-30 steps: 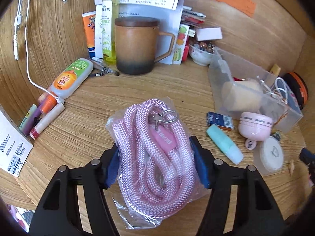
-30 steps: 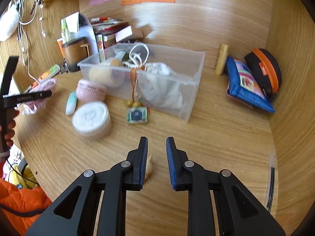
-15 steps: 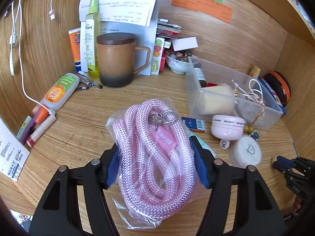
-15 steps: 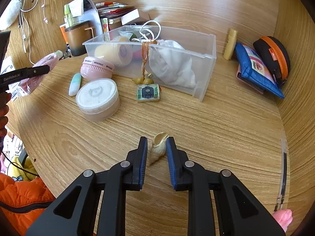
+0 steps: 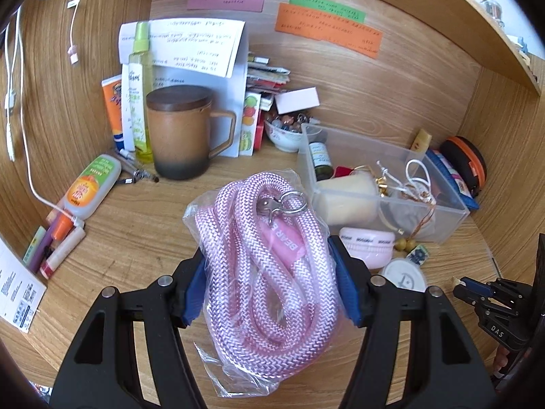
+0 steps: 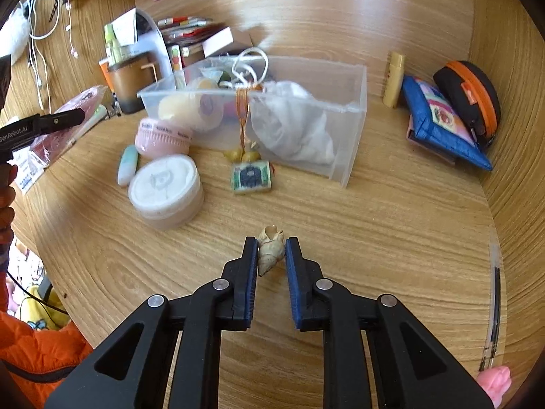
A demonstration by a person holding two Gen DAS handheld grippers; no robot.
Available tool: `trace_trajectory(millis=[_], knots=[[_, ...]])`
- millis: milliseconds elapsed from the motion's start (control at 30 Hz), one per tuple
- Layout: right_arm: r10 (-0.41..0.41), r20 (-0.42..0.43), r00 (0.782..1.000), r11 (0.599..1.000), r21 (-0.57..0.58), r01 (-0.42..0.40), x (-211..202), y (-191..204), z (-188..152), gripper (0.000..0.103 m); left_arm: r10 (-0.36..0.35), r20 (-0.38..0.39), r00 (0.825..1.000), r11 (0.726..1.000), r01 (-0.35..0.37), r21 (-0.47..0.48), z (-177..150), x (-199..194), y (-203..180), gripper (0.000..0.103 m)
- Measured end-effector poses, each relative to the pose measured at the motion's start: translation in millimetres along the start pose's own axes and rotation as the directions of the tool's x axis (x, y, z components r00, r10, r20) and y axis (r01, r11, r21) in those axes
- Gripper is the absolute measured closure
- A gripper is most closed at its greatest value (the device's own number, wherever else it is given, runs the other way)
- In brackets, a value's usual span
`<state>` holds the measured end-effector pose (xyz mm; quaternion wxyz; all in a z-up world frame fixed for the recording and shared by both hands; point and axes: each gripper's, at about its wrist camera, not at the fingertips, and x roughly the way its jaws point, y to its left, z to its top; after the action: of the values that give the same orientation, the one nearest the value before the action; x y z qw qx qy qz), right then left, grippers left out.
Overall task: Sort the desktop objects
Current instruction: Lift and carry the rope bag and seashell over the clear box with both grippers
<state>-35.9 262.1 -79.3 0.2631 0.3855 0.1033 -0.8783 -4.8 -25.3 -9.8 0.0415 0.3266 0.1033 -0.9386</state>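
Observation:
A coiled pink-and-white rope in a clear plastic bag [image 5: 269, 272] hangs above the desk, and my left gripper [image 5: 267, 255] is shut on it, blue pads pressing both sides. From the right wrist view that left gripper [image 6: 44, 126] shows at the far left with the pink bag [image 6: 78, 102]. My right gripper [image 6: 271, 243] is low over the wooden desk, its jaws closing tight on a small tan snail shell [image 6: 270, 252] whose tip pokes out past the pads. A clear plastic bin [image 6: 351, 143] holding a white bag, cord and a roll stands behind it.
A brown lidded mug [image 5: 180, 136], bottles and papers crowd the back left. A pink jar [image 6: 161, 134], a white round jar [image 6: 165, 187], a mint tube [image 6: 127, 170] and a green charm [image 6: 251, 177] lie before the bin. A blue pouch [image 6: 439, 119] and a black-orange case [image 6: 473, 95] sit right.
The left gripper has risen with the rope bag, showing more of the back wall. The shell, earlier beside the right gripper's left finger, now sits gripped between its pads.

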Motion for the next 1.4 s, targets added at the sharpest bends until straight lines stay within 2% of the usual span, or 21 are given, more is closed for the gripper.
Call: trace_trajectory(millis=[533,867,1100,1400], knots=[[-0.023,0.138,0.99,1.0,0.007,0.022,-21,-5,54,0.088,-0.05,0.041,0.998,0.998,0.048,0.04,32,4,-16,0.039],[-0.012,0.222,0.975,1.0,0.022,0.007,-27,-10,90,0.088,-0.13,0.032,0.991,0.989,0.128,0.072,55,13,-35,0.039],[-0.024,0.235,0.972,1.0,0.025,0.018,-20,-17,113,0.088,-0.177,0.022,0.984,0.981,0.175,0.09,76,28,-48,0.039],[-0.013,0.204,0.979,0.999,0.052,0.002,7,-32,135,0.088,-0.228,-0.029,0.973,0.968,0.229,0.099,95,59,-65,0.039]])
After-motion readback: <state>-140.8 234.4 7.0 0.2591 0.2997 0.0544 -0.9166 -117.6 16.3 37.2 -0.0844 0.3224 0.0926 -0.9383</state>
